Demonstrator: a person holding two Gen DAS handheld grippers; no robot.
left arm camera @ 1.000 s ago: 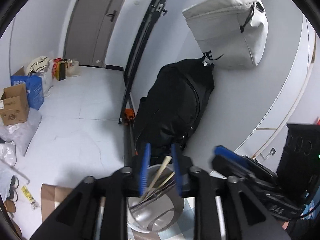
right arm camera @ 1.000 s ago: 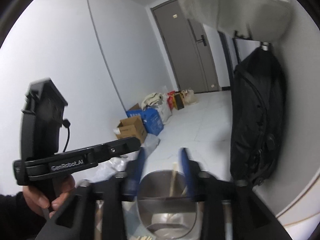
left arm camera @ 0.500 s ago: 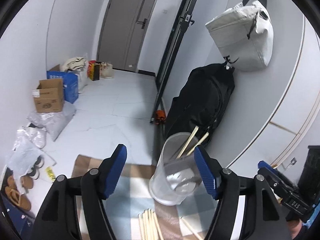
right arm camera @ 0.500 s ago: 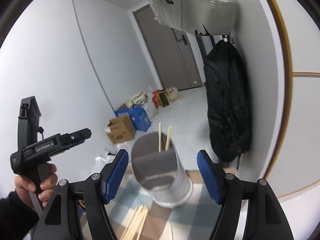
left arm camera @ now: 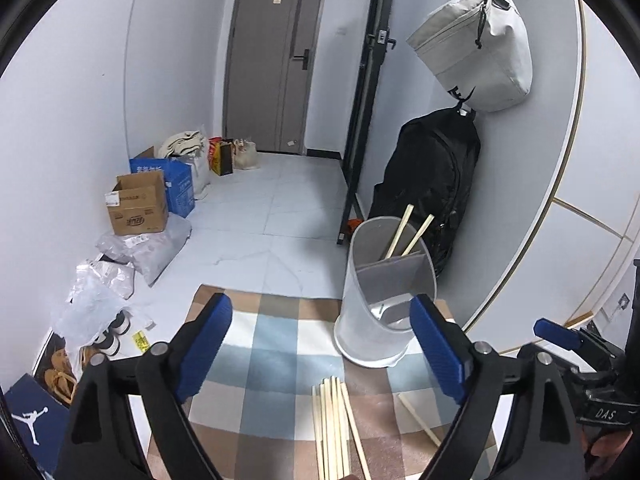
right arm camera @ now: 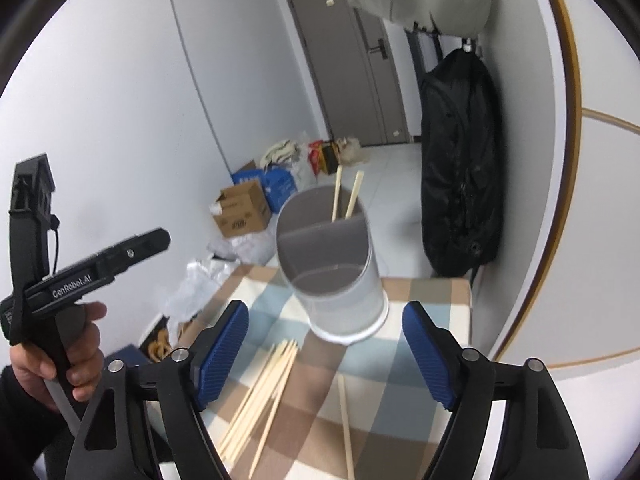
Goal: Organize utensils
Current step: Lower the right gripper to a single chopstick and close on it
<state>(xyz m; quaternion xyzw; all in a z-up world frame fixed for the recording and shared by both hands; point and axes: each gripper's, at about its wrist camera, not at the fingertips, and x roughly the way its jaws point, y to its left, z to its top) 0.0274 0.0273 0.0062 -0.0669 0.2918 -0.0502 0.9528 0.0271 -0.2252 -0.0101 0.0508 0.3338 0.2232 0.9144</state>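
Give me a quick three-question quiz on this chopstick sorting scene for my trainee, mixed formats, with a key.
1. True or false: two chopsticks already stand in the divided holder.
2. Multiple choice: where is the main bundle of loose chopsticks? A) on the checked cloth in front of the holder; B) inside the cardboard box; C) on the floor by the door.
3. Short answer: is anything between the fingers of the left gripper or the right gripper?

Key
1. True; both lean in the rear compartment.
2. A
3. No. Both sets of jaws are opening with nothing between them; the chopsticks lie on the cloth below.
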